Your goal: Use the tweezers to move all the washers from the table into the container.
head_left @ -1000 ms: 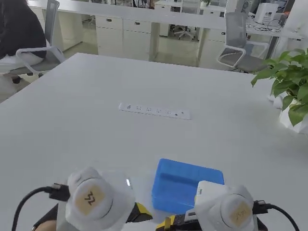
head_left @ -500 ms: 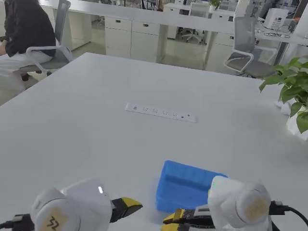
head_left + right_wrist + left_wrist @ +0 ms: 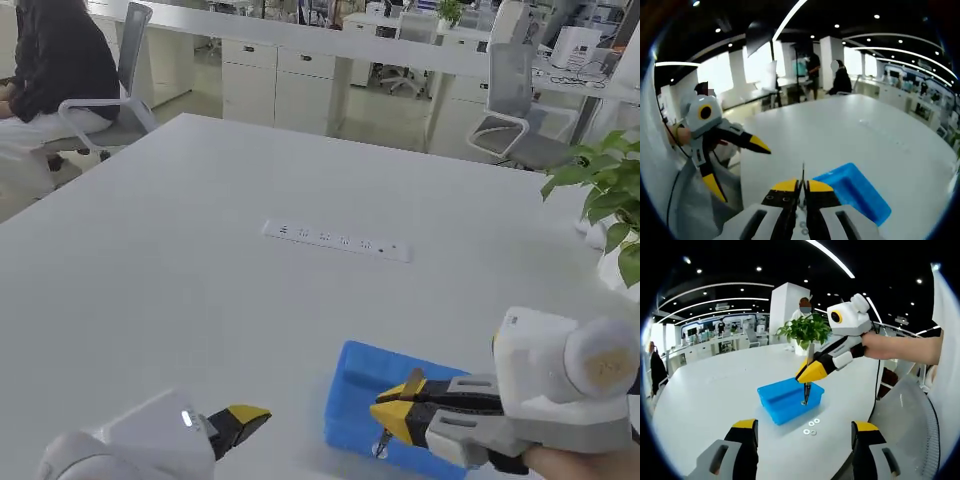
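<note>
My right gripper (image 3: 402, 398) is shut on thin tweezers (image 3: 806, 390) that point down over the blue container (image 3: 368, 372). A small washer (image 3: 803, 402) hangs at their tip, just above the container's near wall. Three loose washers (image 3: 811, 427) lie on the white table in front of the container (image 3: 782, 399). At the lower left my left gripper (image 3: 246, 419) is open and holds nothing, its jaws (image 3: 805, 425) spread wide and pointing at the container. In the right gripper view the tweezers (image 3: 803, 176) stick up between the shut fingers, with the container (image 3: 856, 194) to the right and the left gripper (image 3: 735, 150) to the left.
A white power strip (image 3: 337, 241) lies in the middle of the table (image 3: 180, 240). A potted plant (image 3: 612, 195) stands at the right edge. Office chairs (image 3: 110, 110) and a seated person are beyond the far left edge.
My right gripper has risen and swung to the right, bringing the tweezers over the container. My left gripper has dropped toward the lower left corner. The head camera has shifted a little.
</note>
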